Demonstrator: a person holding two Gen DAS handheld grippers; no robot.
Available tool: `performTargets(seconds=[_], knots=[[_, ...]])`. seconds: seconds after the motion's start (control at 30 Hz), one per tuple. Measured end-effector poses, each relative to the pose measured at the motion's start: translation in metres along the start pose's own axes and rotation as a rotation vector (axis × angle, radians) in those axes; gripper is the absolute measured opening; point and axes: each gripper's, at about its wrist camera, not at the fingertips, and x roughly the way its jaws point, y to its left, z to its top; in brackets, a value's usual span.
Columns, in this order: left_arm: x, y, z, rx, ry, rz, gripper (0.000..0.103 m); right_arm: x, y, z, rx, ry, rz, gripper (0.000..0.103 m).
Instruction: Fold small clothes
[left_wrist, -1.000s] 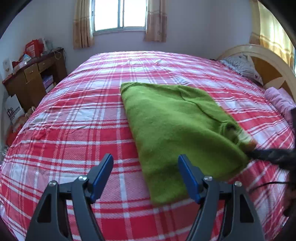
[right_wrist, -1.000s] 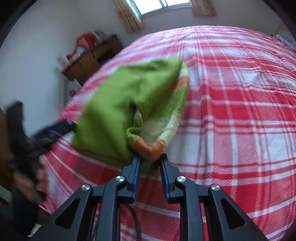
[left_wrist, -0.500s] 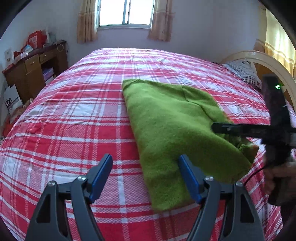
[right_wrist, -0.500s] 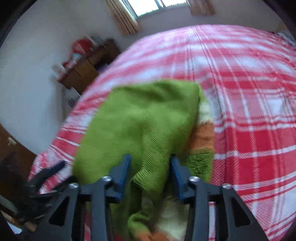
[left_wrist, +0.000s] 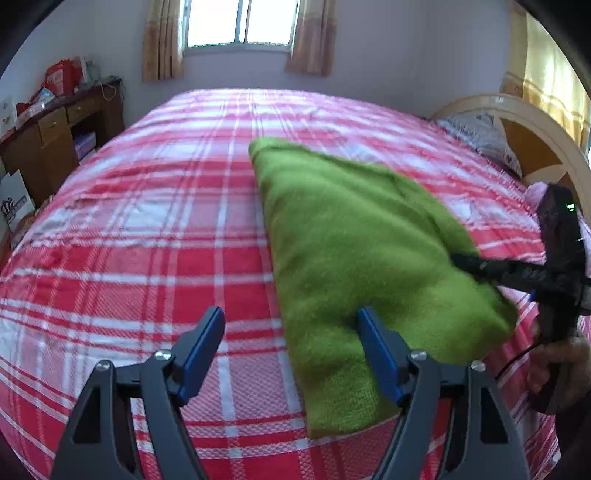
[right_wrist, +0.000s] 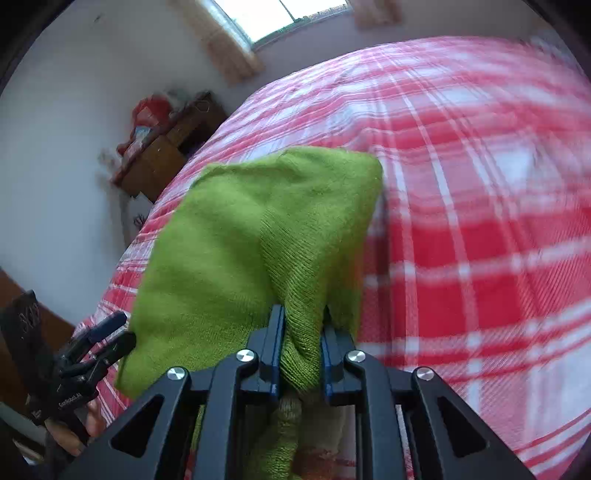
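A green knit sweater (left_wrist: 351, 240) lies folded on the red plaid bed (left_wrist: 147, 221). My left gripper (left_wrist: 290, 314) is open just above the sweater's near left edge, its right finger over the knit, and grips nothing. In the right wrist view my right gripper (right_wrist: 301, 321) has its jaws closing on a bunched fold of the green sweater (right_wrist: 240, 240), and the pads press the fabric. An orange and cream part of the sweater hangs below those jaws. The left wrist view shows the right gripper (left_wrist: 465, 260) at the sweater's right edge.
A wooden desk (left_wrist: 48, 136) with clutter stands left of the bed. A cream headboard (left_wrist: 535, 140) and a pillow (left_wrist: 476, 136) lie at the far right. A window (left_wrist: 236, 22) is behind. Hands (left_wrist: 557, 362) hold the grippers.
The right gripper let go of the orange cuff, moved forward over the sweater, and closed on a green fold. The left gripper has barely moved.
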Motion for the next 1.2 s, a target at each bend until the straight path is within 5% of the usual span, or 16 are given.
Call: performTargets(seconds=[0.2, 0.47, 0.7, 0.8, 0.97, 1.2], knots=[[-0.016, 0.017, 0.001, -0.036, -0.008, -0.013, 0.08, -0.03, -0.01, 0.0, 0.098, -0.017, 0.063, 0.029], [-0.026, 0.025, 0.03, -0.092, -0.073, -0.002, 0.082, -0.064, 0.042, 0.0, -0.141, -0.157, -0.196, 0.029], [0.0, -0.008, 0.011, 0.034, -0.017, 0.099, 0.082, -0.043, 0.065, -0.024, -0.292, -0.076, -0.172, 0.028], [-0.001, -0.002, -0.001, -0.006, -0.02, 0.07, 0.085, -0.028, 0.045, -0.042, -0.234, -0.029, -0.203, 0.028], [-0.006, 0.011, -0.011, -0.037, 0.006, 0.043, 0.089, -0.033, -0.007, -0.053, 0.034, -0.066, -0.013, 0.029], [-0.035, 0.011, 0.008, 0.006, -0.058, 0.094, 0.088, -0.067, 0.001, -0.052, 0.038, -0.084, 0.013, 0.032]])
